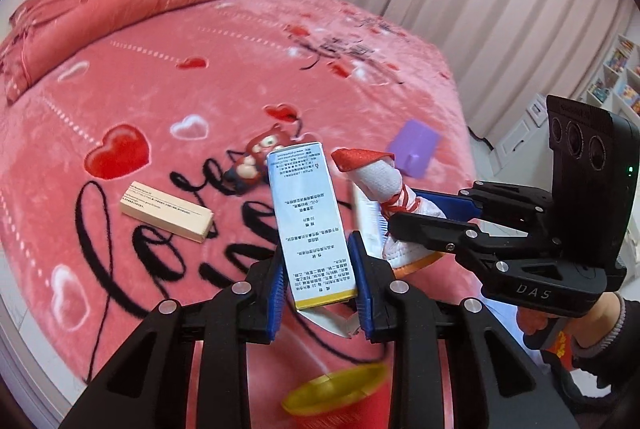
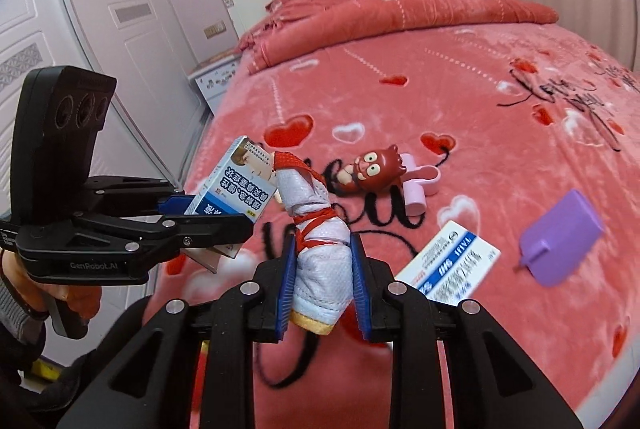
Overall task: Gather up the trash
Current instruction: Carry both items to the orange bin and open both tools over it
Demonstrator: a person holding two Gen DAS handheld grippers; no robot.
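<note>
Held: we pinch a box in the left fingers and a cloth bundle in the right fingers. Risk: the tall box tips out of its low grip and drops to the bed.

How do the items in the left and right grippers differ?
The left gripper holds a rigid blue-and-white printed carton; the right gripper holds a soft white fabric bundle. The carton is flat-sided; the bundle is lumpy, bound with red string. Both are clamped and clear of the bedspread.

We see a brown cartoon figurine beside a pink plastic clip on the pink heart-patterned blanket.
</note>
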